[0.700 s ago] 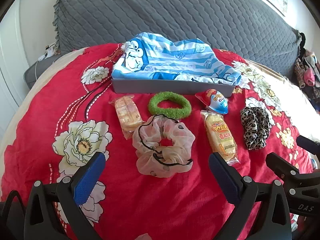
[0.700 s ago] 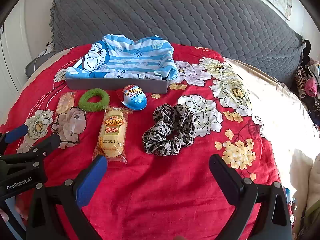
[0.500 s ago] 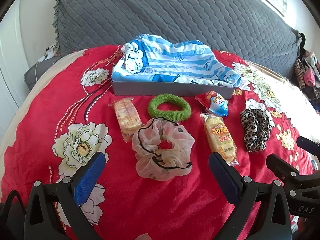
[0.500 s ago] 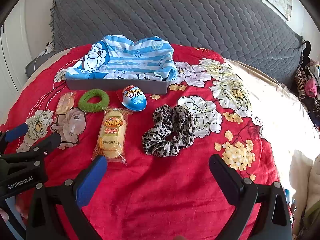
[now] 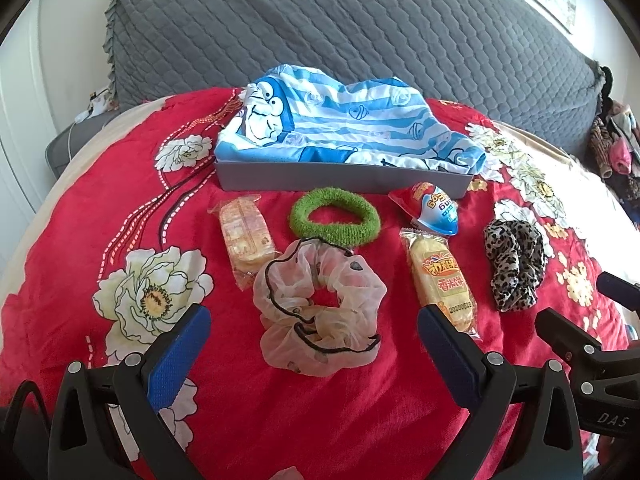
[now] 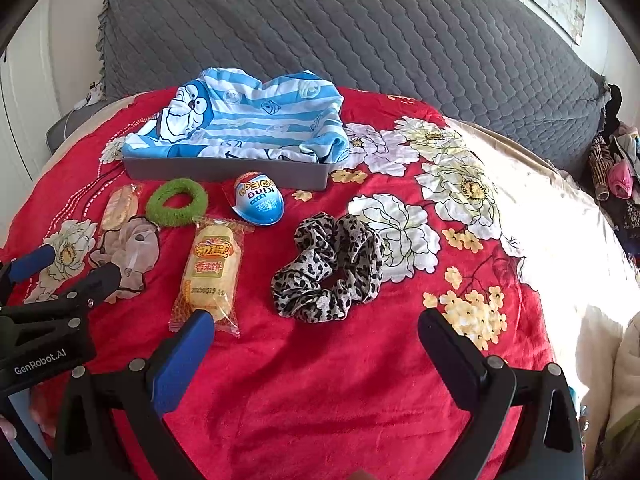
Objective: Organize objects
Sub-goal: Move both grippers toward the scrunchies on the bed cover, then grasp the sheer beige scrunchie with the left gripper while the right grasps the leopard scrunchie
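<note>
On the red flowered blanket (image 5: pixel 80 232) lie a sheer pink scrunchie (image 5: pixel 320 312), a green scrunchie (image 5: pixel 335 217), a leopard scrunchie (image 5: pixel 514 264), two wrapped snack cakes (image 5: pixel 246 236) (image 5: pixel 440 280) and a blue egg toy (image 5: pixel 436 210). Behind them stands a grey tray (image 5: pixel 340 178) lined with blue striped cloth (image 5: pixel 344 128). My left gripper (image 5: pixel 312 340) is open, just short of the pink scrunchie. My right gripper (image 6: pixel 316 340) is open, just short of the leopard scrunchie (image 6: pixel 328 268). The right wrist view also shows the egg toy (image 6: pixel 258 198) and one cake (image 6: pixel 212 268).
A grey quilted cover (image 5: pixel 360 20) rises behind the tray. Clothes (image 6: pixel 612 164) pile at the far right. The blanket ends in a cream sheet (image 6: pixel 560 220) to the right. Each gripper shows at the edge of the other's view.
Both grippers have crept slightly forward and lower toward the objects. Jaws stay open. Nothing on the blanket has moved.
</note>
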The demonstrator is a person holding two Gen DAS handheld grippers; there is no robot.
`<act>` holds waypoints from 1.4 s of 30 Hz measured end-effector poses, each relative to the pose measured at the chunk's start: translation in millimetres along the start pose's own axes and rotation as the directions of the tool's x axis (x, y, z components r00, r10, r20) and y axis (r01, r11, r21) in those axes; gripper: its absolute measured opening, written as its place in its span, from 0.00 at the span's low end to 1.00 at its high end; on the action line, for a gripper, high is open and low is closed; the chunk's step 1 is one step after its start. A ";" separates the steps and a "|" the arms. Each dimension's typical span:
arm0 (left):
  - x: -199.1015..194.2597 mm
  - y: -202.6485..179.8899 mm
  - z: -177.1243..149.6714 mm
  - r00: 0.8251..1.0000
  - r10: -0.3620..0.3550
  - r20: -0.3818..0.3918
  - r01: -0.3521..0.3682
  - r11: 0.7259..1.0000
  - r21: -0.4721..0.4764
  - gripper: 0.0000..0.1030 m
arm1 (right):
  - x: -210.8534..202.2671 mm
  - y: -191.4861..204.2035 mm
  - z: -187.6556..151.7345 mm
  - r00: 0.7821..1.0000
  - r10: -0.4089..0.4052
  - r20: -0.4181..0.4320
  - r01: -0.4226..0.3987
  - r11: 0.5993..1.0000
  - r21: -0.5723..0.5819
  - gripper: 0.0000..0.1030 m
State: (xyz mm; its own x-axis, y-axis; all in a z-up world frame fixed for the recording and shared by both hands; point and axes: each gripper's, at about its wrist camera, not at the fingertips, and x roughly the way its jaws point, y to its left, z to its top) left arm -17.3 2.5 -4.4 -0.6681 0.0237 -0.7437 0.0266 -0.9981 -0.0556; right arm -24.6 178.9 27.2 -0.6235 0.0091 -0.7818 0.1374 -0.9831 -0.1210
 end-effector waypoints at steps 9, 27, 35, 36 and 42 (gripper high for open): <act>-0.5 1.3 0.8 1.000 0.004 0.004 -0.004 1.000 -0.009 1.00 | 1.3 -1.5 0.3 1.000 -0.001 0.009 0.001 1.000 0.002 1.00; 2.7 6.6 2.1 1.000 0.004 0.004 -0.004 1.000 -0.030 1.00 | -0.8 -1.5 0.9 1.000 0.012 0.013 -0.012 1.000 0.008 1.00; 17.9 13.2 6.8 1.000 0.005 -0.013 -0.006 0.998 -0.066 1.00 | 16.2 -10.9 8.7 1.000 0.011 -0.012 -0.011 0.999 0.041 1.00; 20.1 13.6 7.4 1.000 0.002 -0.015 -0.003 0.998 -0.070 1.00 | 19.1 -11.5 9.6 1.000 0.010 -0.016 -0.009 0.999 0.045 1.00; 35.9 13.3 7.2 0.999 0.004 -0.038 -0.007 0.996 -0.084 1.00 | 33.0 -13.7 11.8 1.000 0.007 -0.026 -0.006 0.999 0.039 1.00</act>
State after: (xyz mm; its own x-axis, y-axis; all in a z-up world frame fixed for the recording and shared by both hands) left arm -46.3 -10.3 -27.0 -0.6396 0.0216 -0.7684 0.0935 -0.9900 -0.1057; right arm -56.1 190.4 10.3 -0.6023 0.0073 -0.7983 0.1105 -0.9896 -0.0924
